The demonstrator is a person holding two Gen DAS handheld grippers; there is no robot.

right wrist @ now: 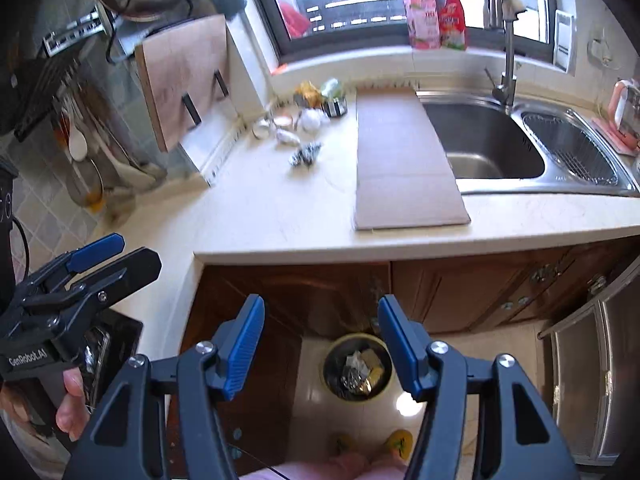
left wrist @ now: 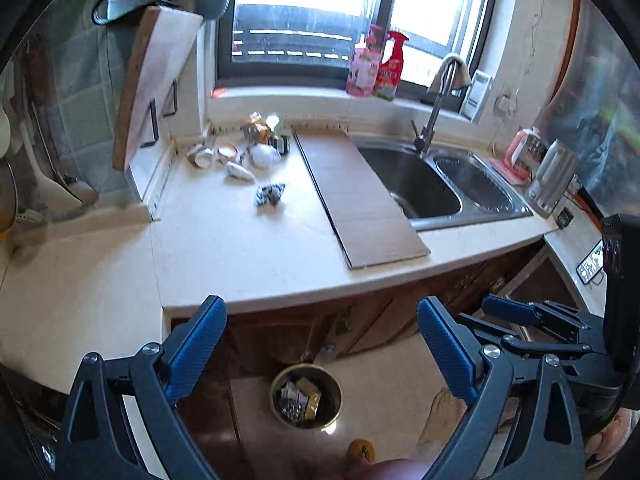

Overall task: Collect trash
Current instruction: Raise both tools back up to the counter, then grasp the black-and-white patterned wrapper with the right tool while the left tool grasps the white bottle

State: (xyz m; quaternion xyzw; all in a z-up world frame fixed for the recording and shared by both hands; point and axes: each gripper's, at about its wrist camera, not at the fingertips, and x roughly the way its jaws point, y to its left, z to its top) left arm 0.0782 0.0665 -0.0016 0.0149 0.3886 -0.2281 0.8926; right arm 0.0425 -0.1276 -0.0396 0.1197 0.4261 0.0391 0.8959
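Observation:
Trash lies at the back of the pale counter point(left wrist: 240, 256): a crumpled black-and-white wrapper point(left wrist: 270, 195) point(right wrist: 306, 155), a white paper ball point(left wrist: 265, 155), eggshells point(left wrist: 200, 156) and an orange packet point(left wrist: 256, 124). A round bin point(left wrist: 276, 384) point(right wrist: 326, 364) on the floor holds several wrappers. My left gripper point(left wrist: 320, 320) hangs open over the counter's front edge and the bin, with nothing between its blue pads. My right gripper point(right wrist: 322, 320) is also open and empty, above the bin. Each gripper shows at the edge of the other's view: right gripper point(left wrist: 532, 312), left gripper point(right wrist: 120, 256).
A brown board point(left wrist: 360, 196) lies beside the steel sink point(left wrist: 412, 184) with its tap point(left wrist: 436, 108). Bottles point(left wrist: 378, 66) stand on the sill and a kettle point(left wrist: 552, 176) at the right. Wooden cupboard doors point(right wrist: 480, 288) run under the counter. A person's yellow slippers point(right wrist: 400, 442) are near the bin.

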